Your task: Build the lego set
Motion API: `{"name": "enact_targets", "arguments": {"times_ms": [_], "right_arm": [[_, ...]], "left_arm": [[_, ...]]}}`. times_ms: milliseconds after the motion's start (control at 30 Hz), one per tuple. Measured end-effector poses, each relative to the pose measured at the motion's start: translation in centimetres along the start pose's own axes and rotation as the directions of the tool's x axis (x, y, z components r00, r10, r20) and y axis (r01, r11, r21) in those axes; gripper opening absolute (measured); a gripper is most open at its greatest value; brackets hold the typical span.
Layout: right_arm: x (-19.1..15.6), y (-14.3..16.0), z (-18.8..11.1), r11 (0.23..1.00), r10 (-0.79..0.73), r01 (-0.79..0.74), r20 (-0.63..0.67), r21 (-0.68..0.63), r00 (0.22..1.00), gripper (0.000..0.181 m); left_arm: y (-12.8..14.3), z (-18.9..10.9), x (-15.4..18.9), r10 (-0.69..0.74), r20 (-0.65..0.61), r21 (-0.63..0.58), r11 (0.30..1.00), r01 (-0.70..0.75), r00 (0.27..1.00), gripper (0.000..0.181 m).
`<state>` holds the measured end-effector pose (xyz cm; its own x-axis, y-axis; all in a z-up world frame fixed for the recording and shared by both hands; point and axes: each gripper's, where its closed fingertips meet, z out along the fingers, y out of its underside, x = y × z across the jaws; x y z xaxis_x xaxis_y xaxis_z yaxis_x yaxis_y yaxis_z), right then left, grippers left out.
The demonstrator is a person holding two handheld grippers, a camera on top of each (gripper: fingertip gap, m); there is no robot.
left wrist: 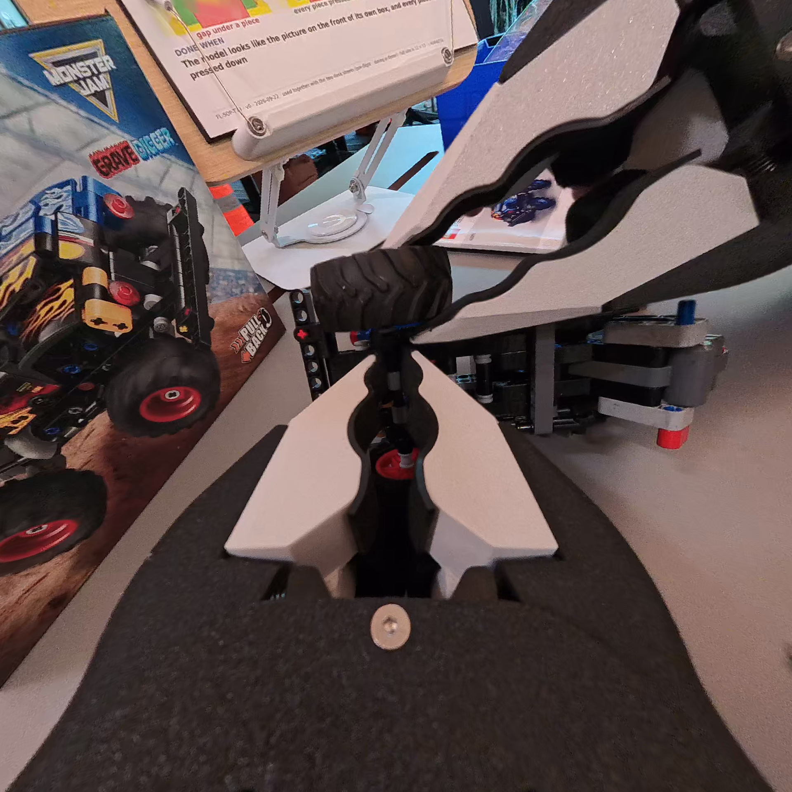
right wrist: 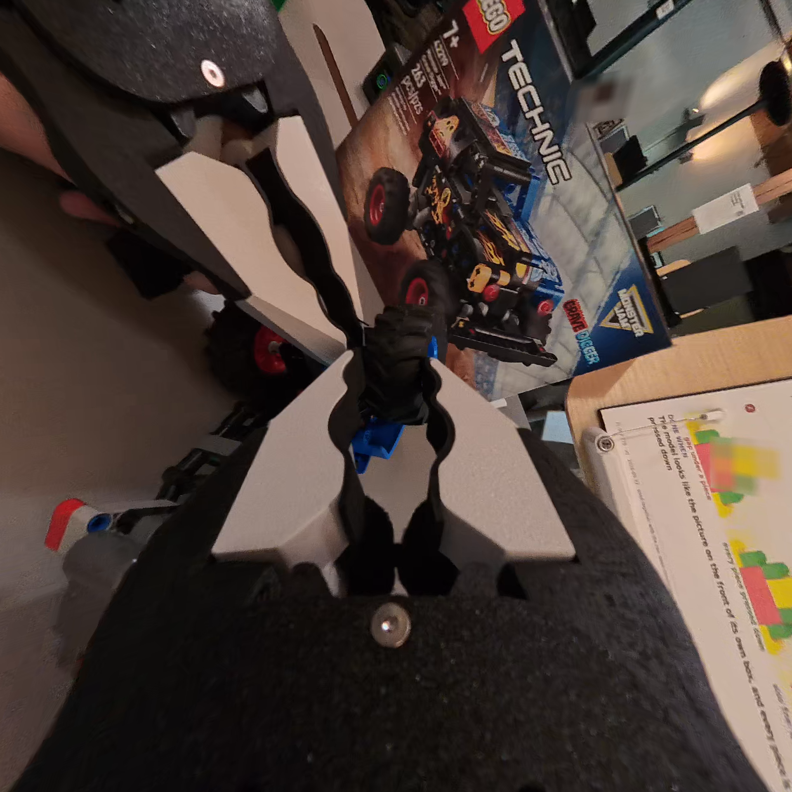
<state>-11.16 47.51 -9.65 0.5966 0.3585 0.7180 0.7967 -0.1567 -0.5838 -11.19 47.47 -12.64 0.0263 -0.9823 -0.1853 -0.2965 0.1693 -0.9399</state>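
My left gripper (left wrist: 393,358) is shut on a thin black axle (left wrist: 396,394) of the toy truck chassis (left wrist: 557,377), which lies on the table. A wheel with a red hub (left wrist: 391,465) sits low between its fingers. My right gripper (right wrist: 392,364) is shut on a black tyre (right wrist: 396,351) and holds it at the far end of that axle, above a blue piece (right wrist: 377,441). In the left wrist view the right gripper (left wrist: 403,291) comes in from the upper right with the tyre (left wrist: 379,289). In the right wrist view the left gripper (right wrist: 355,332) comes in from the upper left, beside the red-hubbed wheel (right wrist: 268,351).
The toy's box (left wrist: 107,257) stands on the left of the table and also shows in the right wrist view (right wrist: 535,214). A printed sheet on a wooden stand (left wrist: 321,64) is behind. A booklet (left wrist: 514,218) and a blue bin (left wrist: 467,98) lie beyond. A hand (right wrist: 25,128) holds the left gripper. My two grippers' fingertips are within a few centimetres of each other.
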Motion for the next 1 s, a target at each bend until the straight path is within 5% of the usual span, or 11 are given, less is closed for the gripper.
{"name": "enact_targets", "arguments": {"times_ms": [1000], "right_arm": [[1.7,0.6,0.3,0.999,0.017,-0.009,-0.186,0.04,0.982,0.025]], "left_arm": [[0.1,0.2,-0.6,-0.011,0.082,-0.015,1.0,0.013,0.997,0.004]]}}
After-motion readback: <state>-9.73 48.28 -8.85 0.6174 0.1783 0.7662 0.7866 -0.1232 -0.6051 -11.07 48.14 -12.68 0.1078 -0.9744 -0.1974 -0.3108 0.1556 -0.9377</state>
